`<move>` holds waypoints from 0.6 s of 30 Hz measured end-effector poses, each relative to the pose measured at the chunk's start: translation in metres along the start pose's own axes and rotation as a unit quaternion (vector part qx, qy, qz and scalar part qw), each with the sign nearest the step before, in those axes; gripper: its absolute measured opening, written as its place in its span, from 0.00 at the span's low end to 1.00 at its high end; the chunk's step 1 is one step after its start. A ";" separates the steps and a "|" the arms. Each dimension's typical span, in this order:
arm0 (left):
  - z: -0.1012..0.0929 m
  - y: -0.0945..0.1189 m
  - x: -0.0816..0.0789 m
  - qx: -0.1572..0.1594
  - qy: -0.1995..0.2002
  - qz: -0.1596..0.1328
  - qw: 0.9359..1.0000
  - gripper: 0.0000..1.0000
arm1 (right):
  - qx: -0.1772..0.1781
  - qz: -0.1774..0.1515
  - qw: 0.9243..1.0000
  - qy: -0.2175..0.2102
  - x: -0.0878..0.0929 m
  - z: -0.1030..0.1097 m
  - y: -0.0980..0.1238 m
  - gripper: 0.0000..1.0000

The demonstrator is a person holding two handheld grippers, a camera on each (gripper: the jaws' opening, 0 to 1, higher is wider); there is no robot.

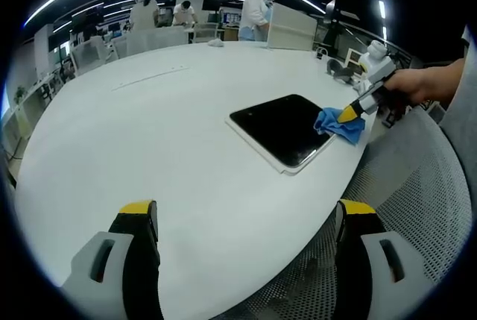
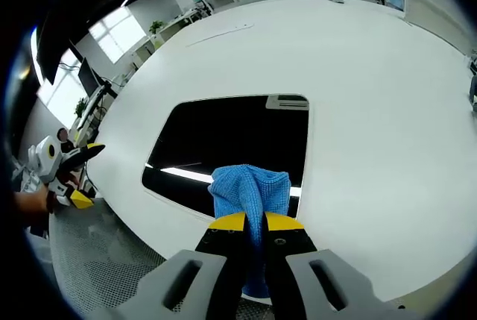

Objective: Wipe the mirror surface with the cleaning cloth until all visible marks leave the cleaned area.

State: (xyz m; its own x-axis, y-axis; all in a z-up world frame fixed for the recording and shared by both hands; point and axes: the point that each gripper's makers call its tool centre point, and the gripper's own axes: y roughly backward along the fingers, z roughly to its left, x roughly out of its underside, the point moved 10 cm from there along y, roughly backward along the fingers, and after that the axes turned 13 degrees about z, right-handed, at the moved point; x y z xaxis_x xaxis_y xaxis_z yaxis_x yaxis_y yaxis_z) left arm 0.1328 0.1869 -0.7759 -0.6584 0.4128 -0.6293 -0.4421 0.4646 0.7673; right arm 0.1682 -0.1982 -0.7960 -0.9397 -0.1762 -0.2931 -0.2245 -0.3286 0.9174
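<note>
1. Left gripper [image 1: 246, 219]: jaws spread wide, holding nothing, over the white surface [image 1: 149, 133].
2. Right gripper [image 2: 256, 221]: jaws clamped on the blue cleaning cloth [image 2: 250, 189], pressed on the mirror's near edge.
3. Mirror [image 2: 231, 145]: flat on the surface, near its edge.
4. People [image 1: 257, 10] stand beyond the surface.

The mirror [image 2: 231, 148] is a dark rectangular pane with rounded corners and a thin white frame. It lies flat on the white worktop [image 2: 358, 74], near the worktop's curved edge, and its glass reflects a bright strip of ceiling light. The cloth [image 2: 250, 189] is blue, soft and bunched into folds. It rests on the mirror at the edge of the pane, pinched between the yellow-tipped jaws of the right hand-held gripper [image 2: 255, 221], and part of it hangs past the frame onto the worktop.
</note>
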 end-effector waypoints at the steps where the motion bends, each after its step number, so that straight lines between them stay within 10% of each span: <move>1: 0.000 0.000 0.000 0.000 0.000 0.000 1.000 0.99 | 0.000 0.000 1.000 -0.002 0.000 -0.002 0.001 0.02; 18: -0.002 0.000 0.000 0.000 0.003 0.004 1.000 0.99 | -0.001 -0.011 0.999 -0.030 -0.012 -0.009 -0.002 0.02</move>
State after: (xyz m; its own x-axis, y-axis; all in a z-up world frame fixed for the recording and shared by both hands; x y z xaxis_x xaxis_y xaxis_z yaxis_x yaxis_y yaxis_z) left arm 0.1314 0.1849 -0.7755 -0.6659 0.4119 -0.6221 -0.4365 0.4611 0.7726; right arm 0.1826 -0.2040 -0.7967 -0.9483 -0.1120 -0.2969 -0.2456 -0.3337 0.9101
